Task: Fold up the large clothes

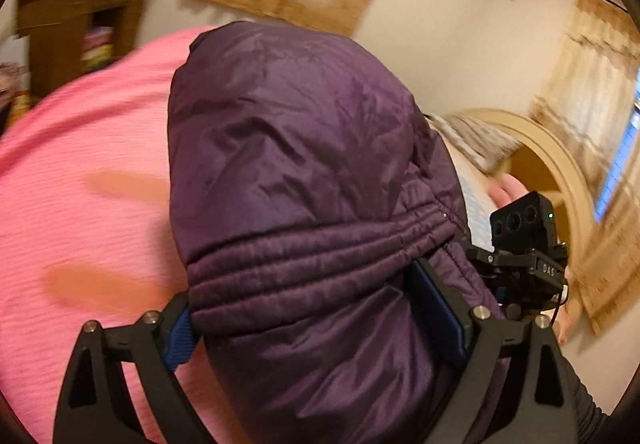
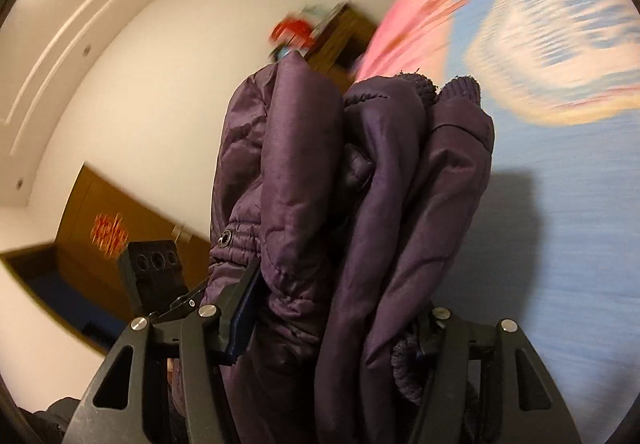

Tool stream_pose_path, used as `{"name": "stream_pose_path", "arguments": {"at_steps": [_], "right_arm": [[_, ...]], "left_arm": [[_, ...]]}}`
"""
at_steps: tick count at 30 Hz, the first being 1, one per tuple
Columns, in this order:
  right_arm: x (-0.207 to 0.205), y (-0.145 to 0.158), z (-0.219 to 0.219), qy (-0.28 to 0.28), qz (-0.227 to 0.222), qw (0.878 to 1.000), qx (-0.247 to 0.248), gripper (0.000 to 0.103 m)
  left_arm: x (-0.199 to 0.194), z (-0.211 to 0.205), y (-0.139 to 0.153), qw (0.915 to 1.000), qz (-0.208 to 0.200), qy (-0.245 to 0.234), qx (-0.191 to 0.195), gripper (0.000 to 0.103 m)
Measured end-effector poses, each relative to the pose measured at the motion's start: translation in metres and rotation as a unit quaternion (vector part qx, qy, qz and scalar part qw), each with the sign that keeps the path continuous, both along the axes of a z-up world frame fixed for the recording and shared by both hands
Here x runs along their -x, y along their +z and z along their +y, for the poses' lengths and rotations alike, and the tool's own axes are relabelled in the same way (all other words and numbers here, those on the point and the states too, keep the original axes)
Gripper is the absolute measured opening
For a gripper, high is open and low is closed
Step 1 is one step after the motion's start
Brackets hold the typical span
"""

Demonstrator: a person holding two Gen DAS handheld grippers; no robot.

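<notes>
Left hand-held gripper (image 1: 320, 324): I'm clamped on the purple jacket (image 1: 304, 164); bed (image 1: 80, 164) at nine o'clock
Right hand-held gripper (image 2: 340, 328): clamped on bunched layers
Risk: slick padding could slip free; fold collapses

Left wrist cam looks along the left tool (image 1: 320, 328), tilted, purple padded jacket (image 1: 304, 172) filling centre at very close range, pink bedspread (image 1: 80, 172) behind. Right wrist cam looks along the right tool (image 2: 340, 328), rolled hard, same jacket (image 2: 340, 184) right against the lens. Shared: jacket, bedspread (image 2: 400, 32), wooden cabinet (image 1: 76, 24) (image 2: 340, 44); each view catches the other tool's camera block.
</notes>
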State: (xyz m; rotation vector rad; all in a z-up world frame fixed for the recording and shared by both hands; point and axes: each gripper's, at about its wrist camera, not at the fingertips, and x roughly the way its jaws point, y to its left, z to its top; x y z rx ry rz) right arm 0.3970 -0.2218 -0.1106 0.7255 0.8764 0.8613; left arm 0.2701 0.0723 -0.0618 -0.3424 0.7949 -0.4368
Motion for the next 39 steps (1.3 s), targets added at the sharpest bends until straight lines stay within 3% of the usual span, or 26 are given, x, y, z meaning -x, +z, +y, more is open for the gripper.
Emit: {"name": "stream_pose_path", "arguments": {"at_steps": [7,13,19,26,31,39], "right_arm": [[-0.041,0.011,0.127,0.082,-0.008,0.997,0.012,0.059],[-0.061,0.002,0.179,0.119,-0.004,0.992,0.041,0.059],[-0.057,-0.011,0.191,0.118,0.010,0.992,0.050,0.059],[-0.062,-0.023,0.188,0.116,0.026,0.991,0.058,0.059],[-0.062,-0.023,0.195,0.113,0.024,0.990,0.082,0.065],[-0.061,-0.014,0.208,0.099,0.015,0.986,0.133,0.072]], "left_arm": [[0.010,0.096,-0.002,0.9944,-0.004,0.106,-0.002,0.096],[0.006,0.126,-0.021,0.9889,0.011,0.148,0.002,0.096],[-0.004,0.132,-0.051,0.9877,0.047,0.149,0.006,0.098],[-0.015,0.125,-0.057,0.9885,0.050,0.143,-0.004,0.103],[-0.018,0.129,-0.057,0.9877,0.053,0.147,0.004,0.103],[0.006,0.128,-0.046,0.9832,0.040,0.173,-0.042,0.103]]}}
